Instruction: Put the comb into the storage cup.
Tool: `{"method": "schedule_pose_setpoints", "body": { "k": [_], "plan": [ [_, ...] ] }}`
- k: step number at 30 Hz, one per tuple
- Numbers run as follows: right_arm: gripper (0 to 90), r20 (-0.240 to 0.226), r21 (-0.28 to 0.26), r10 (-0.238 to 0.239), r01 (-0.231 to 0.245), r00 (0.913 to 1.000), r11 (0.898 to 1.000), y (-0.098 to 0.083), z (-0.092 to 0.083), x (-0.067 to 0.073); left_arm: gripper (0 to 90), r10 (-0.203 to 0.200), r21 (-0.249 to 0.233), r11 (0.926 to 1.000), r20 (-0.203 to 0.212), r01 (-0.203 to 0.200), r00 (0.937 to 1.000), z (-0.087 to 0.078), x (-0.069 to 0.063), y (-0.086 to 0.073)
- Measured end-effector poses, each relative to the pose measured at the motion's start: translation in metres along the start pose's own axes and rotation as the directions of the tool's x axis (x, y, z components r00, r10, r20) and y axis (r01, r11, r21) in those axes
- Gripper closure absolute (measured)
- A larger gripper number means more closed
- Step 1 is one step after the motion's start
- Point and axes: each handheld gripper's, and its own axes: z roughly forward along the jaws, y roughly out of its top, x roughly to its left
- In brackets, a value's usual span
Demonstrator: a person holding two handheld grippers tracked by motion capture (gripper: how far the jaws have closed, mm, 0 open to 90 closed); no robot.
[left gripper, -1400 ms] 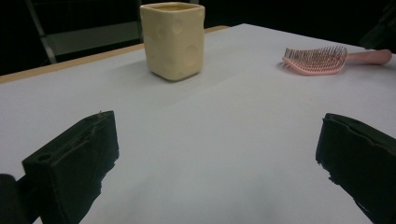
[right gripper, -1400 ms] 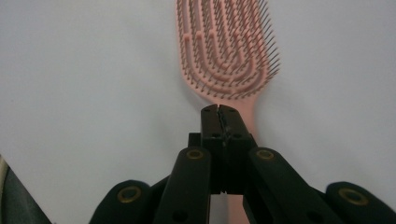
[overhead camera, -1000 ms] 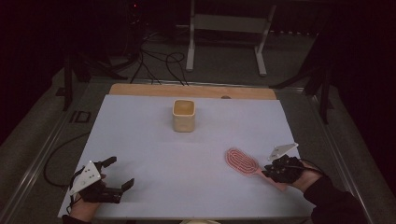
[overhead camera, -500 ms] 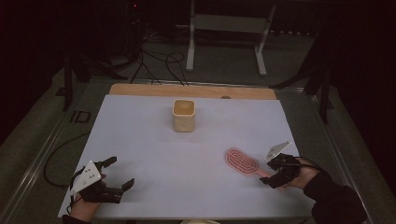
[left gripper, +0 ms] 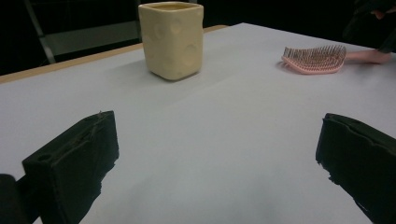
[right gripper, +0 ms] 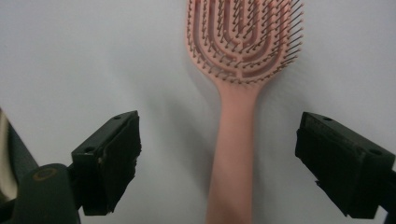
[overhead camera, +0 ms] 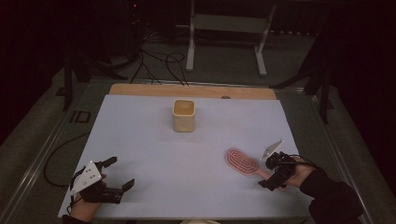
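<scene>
A pink plastic hairbrush (overhead camera: 243, 162) with looped rows of bristles lies bristle-side up on the white-covered bench (overhead camera: 154, 154), toward its near right, handle pointing at the person. The right gripper (overhead camera: 274, 176) sits over that handle; in the right gripper view the handle (right gripper: 233, 158) runs between the two black fingers (right gripper: 109, 163), which stand wide apart and clear of it, so the brush rests on the bench alone, probably just set down. Those fingers have just been opening: a second ago they looked bunched at the handle end. The brush has barely shifted since. The left gripper (overhead camera: 105, 184) waits at the near left, fingers (left gripper: 74, 163) spread on nothing, as before. A cream square ceramic cup (overhead camera: 184, 115) stands upright mid-bench, well apart.
</scene>
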Motion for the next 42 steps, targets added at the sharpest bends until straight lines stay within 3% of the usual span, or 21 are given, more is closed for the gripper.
{"method": "schedule_pose_setpoints", "body": {
  "k": [4, 9, 10, 12, 15, 24, 33, 42],
  "plan": [
    [14.2, -0.008, 0.015, -0.032, 0.032, 0.9995, 0.999, 0.003, 0.003, -0.001, 0.1, -0.001, -0.001, 1.0, 0.0, 0.001, 1.0, 0.0, 0.0, 0.0],
    [15.2, -0.016, 0.032, -0.032, 0.033, 0.9994, 0.999, 0.007, 0.008, -0.002, 0.1, 0.0, 0.0, 1.0, 0.0, 0.0, 1.0, 0.0, 0.0, 0.0],
    [15.1, -0.014, 0.041, -0.005, 0.005, 0.9999, 0.999, 0.008, 0.008, 0.0, 0.1, 0.0, -0.001, 1.0, 0.001, 0.0, 1.0, 0.0, 0.0, 0.0],
    [14.4, -0.02, 0.036, -0.029, 0.029, 0.9994, 0.999, 0.008, 0.01, -0.002, 0.1, -0.002, -0.001, 1.0, 0.001, 0.002, 1.0, 0.0, 0.0, 0.0],
    [14.9, -0.022, 0.039, -0.026, 0.026, 0.9994, 0.999, 0.01, 0.012, -0.003, 0.1, 0.0, -0.001, 1.0, 0.002, 0.0, 1.0, 0.0, 0.0, 0.0],
    [44.0, -0.009, 0.086, -0.003, 0.004, 1.0, 0.996, 0.014, 0.015, -0.008, 0.1, -0.004, -0.001, 1.0, 0.002, 0.004, 1.0, 0.0, 0.001, -0.001],
    [57.6, 0.007, 0.139, 0.019, -0.02, 0.9998, 0.99, 0.019, 0.022, -0.01, 0.1, -0.004, -0.003, 1.0, 0.004, 0.004, 1.0, 0.0, 0.001, 0.0],
    [63.6, 0.022, 0.173, 0.025, -0.029, 0.9994, 0.984, 0.022, 0.03, -0.009, 0.1, -0.006, -0.003, 1.0, 0.004, 0.006, 1.0, -0.001, 0.001, 0.0]
  ]
}}
